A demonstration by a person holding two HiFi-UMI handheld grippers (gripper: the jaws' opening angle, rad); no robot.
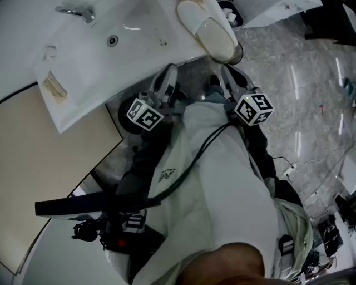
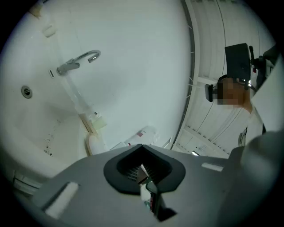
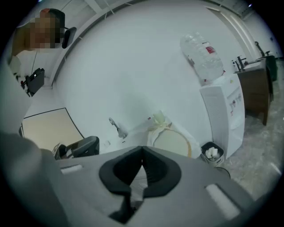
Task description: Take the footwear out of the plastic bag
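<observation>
A pale cream slipper (image 1: 208, 25) lies in clear plastic at the near edge of a white basin top (image 1: 100, 61). In the right gripper view its sole (image 3: 173, 142) faces me, with a small tag at its far end. The left gripper view shows only its edge (image 2: 89, 145). My left gripper (image 1: 169, 71) and right gripper (image 1: 227, 71) are held close to my white shirt, a little short of the slipper and apart from it. Both are shut with nothing held, as each gripper view shows (image 2: 142, 170) (image 3: 142, 164).
The basin top carries a faucet (image 1: 75, 11) and a drain (image 1: 113, 40). A small bin with tissues (image 3: 211, 153) stands by a white water dispenser (image 3: 222, 111). A beige board (image 1: 44, 167) is at my left. Cables lie on the marble floor (image 1: 311, 167).
</observation>
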